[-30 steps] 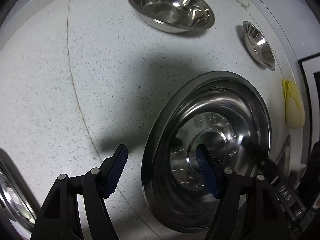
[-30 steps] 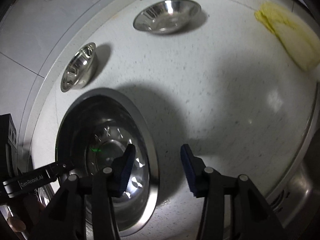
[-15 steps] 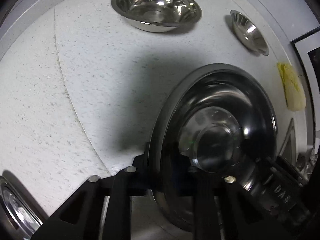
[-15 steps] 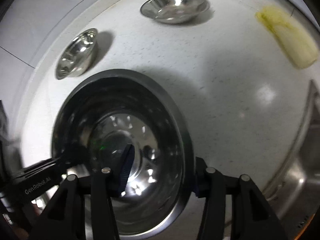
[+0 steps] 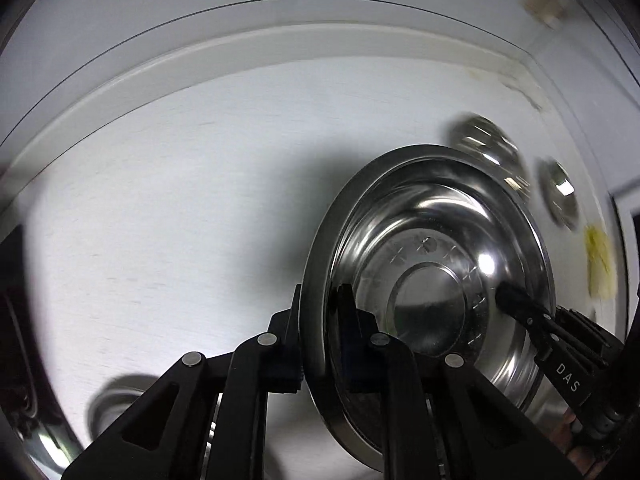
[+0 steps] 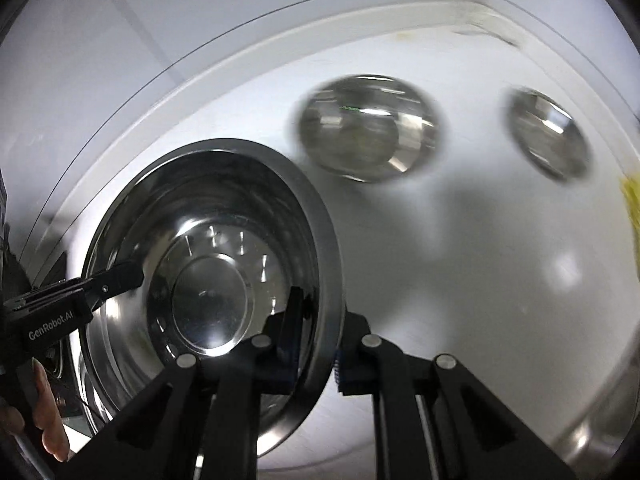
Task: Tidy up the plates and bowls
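Note:
A large steel plate (image 5: 432, 240) with a wide rim is held between both grippers, above the white counter. My left gripper (image 5: 320, 320) is shut on its left rim. My right gripper (image 6: 320, 328) is shut on its right rim; the plate (image 6: 208, 248) fills the left of the right wrist view. Each gripper shows in the other's view: the right gripper (image 5: 516, 300) and the left gripper (image 6: 120, 276). Two smaller steel bowls, one (image 6: 368, 128) and another (image 6: 548, 136), sit blurred on the counter beyond.
The white counter (image 5: 180, 200) ends at a raised back edge (image 5: 240, 52) against the wall. A yellow cloth (image 5: 598, 260) lies at the right. Another steel dish (image 5: 120, 404) sits at the lower left, blurred. A sink rim (image 6: 592, 436) shows lower right.
Both grippers have closed on the plate's rim and lifted it. The views have swung up towards the back wall, and the bowls have shifted right and blurred.

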